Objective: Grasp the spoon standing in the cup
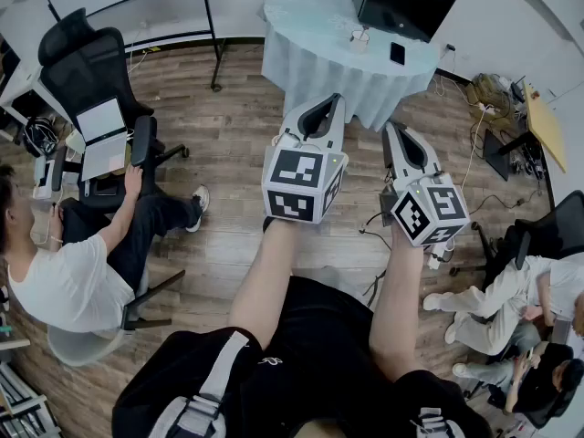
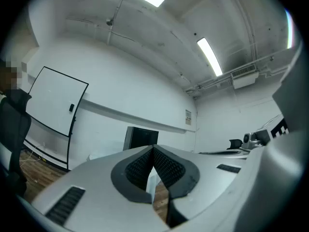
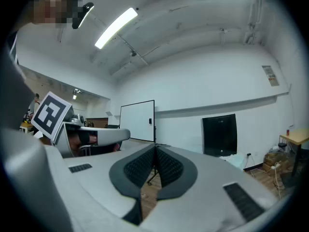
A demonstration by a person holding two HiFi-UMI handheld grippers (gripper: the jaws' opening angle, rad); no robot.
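No spoon and no cup shows in any view. My left gripper (image 1: 321, 109) and right gripper (image 1: 402, 137) are held out side by side above the wooden floor, pointing toward a round table (image 1: 310, 35) draped in pale cloth. Both stand short of its near edge. In the left gripper view the left gripper (image 2: 153, 150) has its dark ribbed pads pressed together with nothing between them. The right gripper (image 3: 155, 150) looks the same in the right gripper view, shut and empty. The left gripper's marker cube (image 3: 49, 114) appears at the left of that view.
On the table stand a black monitor (image 1: 407, 0) and a dark phone (image 1: 397, 53). A whiteboard stand (image 1: 211, 39) and a black office chair (image 1: 87, 71) are at the left. A seated person (image 1: 64, 276) is at the left; more people (image 1: 511, 295) sit at the right.
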